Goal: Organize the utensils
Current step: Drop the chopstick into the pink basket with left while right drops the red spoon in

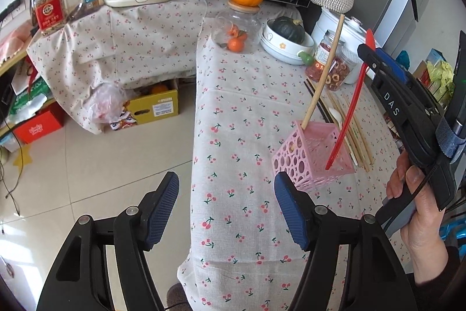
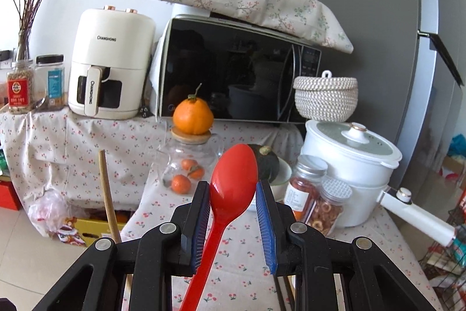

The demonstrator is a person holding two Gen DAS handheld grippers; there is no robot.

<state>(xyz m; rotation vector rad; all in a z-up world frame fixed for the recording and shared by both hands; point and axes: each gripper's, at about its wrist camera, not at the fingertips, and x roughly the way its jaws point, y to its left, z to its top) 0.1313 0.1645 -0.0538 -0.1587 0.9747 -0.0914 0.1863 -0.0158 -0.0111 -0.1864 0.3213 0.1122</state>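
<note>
Your left claw [image 1: 227, 212] stands spread with nothing between its blue pads, hanging over the near edge of the cherry-print counter [image 1: 233, 112]. Your right claw [image 2: 233, 212] pinches the red plastic spoon [image 2: 230, 188] at the base of its bowl, bowl pointing up; in the left wrist view the spoon's handle end dips into the pink perforated basket [image 1: 308, 162], which sits on the counter. A bamboo stick [image 1: 323, 72] leans out of the basket's far corner. Just beyond the basket, chopsticks [image 1: 355, 133] and a pale spoon lie flat on the cloth.
</note>
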